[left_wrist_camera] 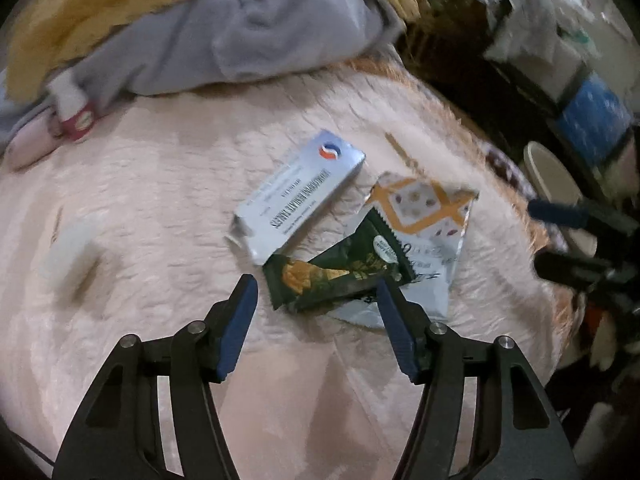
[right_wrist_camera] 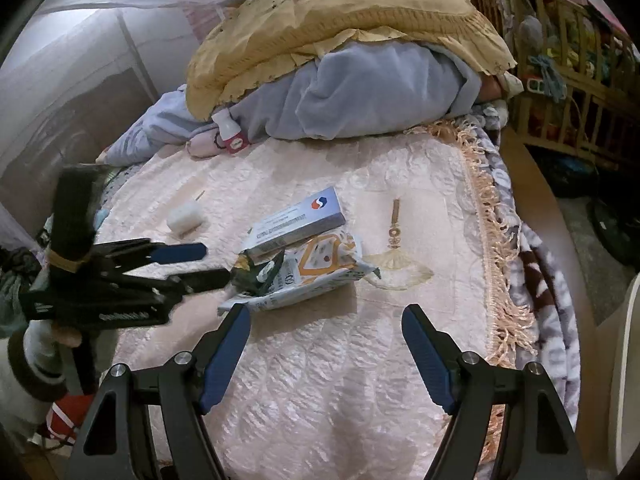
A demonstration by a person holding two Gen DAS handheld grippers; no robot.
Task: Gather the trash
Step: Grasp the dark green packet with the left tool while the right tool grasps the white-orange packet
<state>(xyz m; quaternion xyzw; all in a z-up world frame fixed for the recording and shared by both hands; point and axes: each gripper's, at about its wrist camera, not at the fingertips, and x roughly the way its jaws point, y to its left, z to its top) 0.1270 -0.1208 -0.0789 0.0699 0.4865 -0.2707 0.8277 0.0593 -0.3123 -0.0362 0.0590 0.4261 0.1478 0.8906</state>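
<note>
On a pink quilted bedspread (left_wrist_camera: 168, 184) lie a dark green snack wrapper (left_wrist_camera: 336, 272), a white-and-orange snack bag (left_wrist_camera: 420, 216) under it, and a silver-blue medicine box (left_wrist_camera: 300, 196). My left gripper (left_wrist_camera: 316, 286) is open, its fingertips on either side of the green wrapper's near edge. In the right wrist view the left gripper (right_wrist_camera: 212, 266) reaches in from the left to the green wrapper (right_wrist_camera: 260, 268), beside the bag (right_wrist_camera: 316, 276) and box (right_wrist_camera: 300, 220). My right gripper (right_wrist_camera: 326, 312) is open and empty, just in front of the bag.
A crumpled white tissue (right_wrist_camera: 185, 216) lies left of the box. A grey-blue blanket (right_wrist_camera: 360, 96) and yellow pillow (right_wrist_camera: 340, 12) are piled at the back, with a small pink-capped bottle (right_wrist_camera: 231, 130). The fringed bed edge (right_wrist_camera: 500, 240) runs right; a wooden crib (right_wrist_camera: 568, 60) stands beyond.
</note>
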